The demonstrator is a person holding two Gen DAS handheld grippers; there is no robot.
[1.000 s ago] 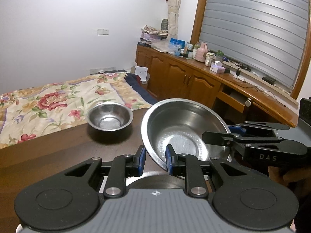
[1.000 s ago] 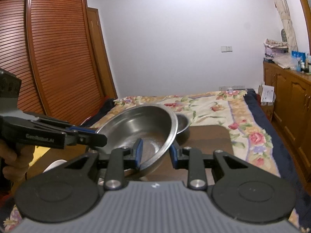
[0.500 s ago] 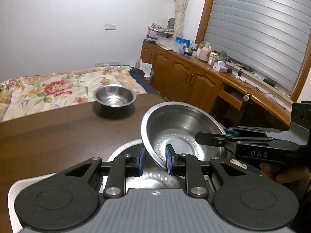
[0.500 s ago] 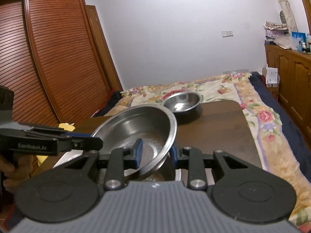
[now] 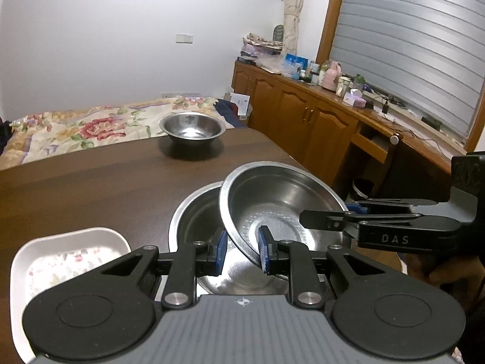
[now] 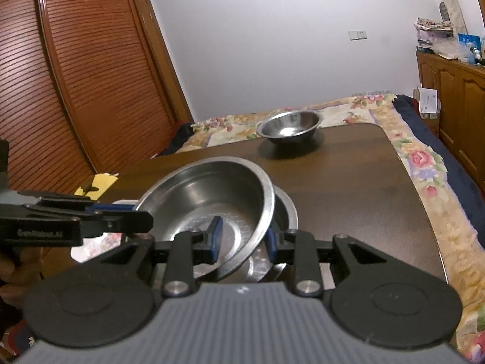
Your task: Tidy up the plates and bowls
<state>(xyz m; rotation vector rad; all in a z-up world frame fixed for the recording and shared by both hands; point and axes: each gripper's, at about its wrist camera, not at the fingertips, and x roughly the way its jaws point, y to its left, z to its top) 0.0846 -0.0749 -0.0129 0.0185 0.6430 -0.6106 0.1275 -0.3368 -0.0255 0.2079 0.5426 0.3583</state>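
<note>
Steel bowl tilts, its rim pinched between both grippers' fingers, opposite sides.

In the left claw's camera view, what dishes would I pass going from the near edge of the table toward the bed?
White floral dish → tilted steel bowl pinched by both claws, over a larger steel bowl → small steel bowl at the far edge of the table.
</note>
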